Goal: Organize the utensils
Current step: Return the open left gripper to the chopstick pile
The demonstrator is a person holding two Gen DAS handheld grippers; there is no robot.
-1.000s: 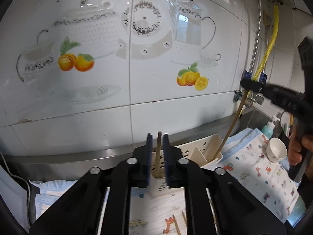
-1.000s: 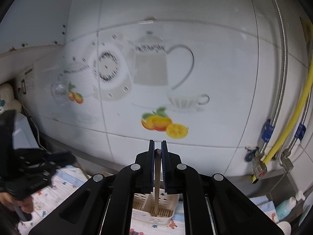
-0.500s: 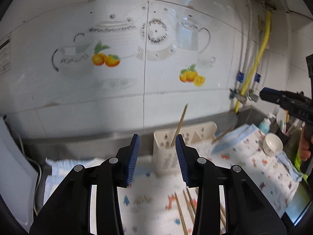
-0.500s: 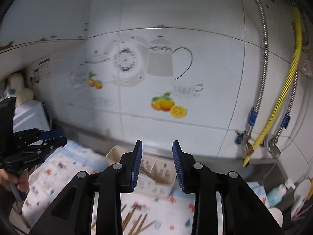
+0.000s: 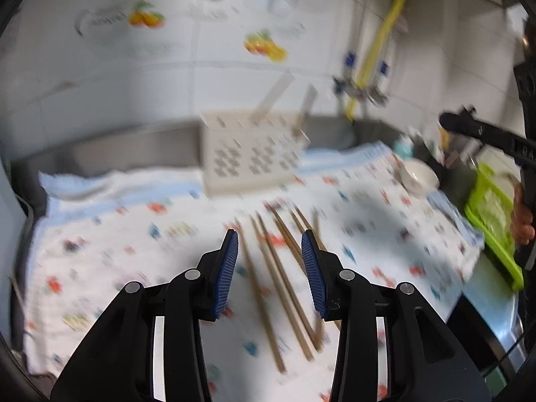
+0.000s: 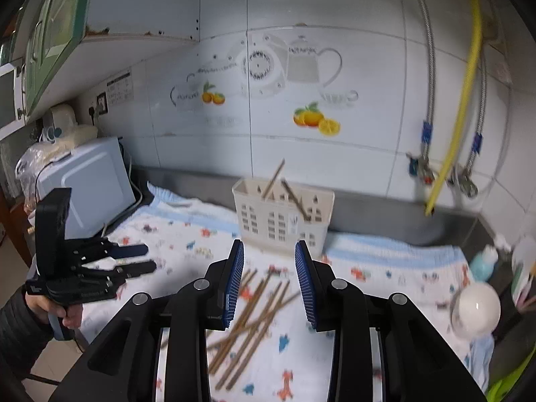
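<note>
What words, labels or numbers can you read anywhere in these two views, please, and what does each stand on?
None can be read for certain.
Sticker with a printed table on the wall tile: too small to read.
Pale print on the side of the left gripper: too small to read.
Pale marks on the right gripper's black arm: blurred.
Patterned band on the teapot picture on the tiles: not legible as words.

— What lies on the counter?
— A soft, matt white cloth printed with small coloured animals (image 6: 395,278), and on it thin brown wooden chopsticks (image 6: 258,315), dull and unvarnished.
— And behind them?
— A cream perforated plastic utensil holder (image 6: 281,221), smooth; glossy white ceramic wall tiles with fruit decals (image 6: 315,117); a brushed steel backsplash strip (image 6: 385,214).
</note>
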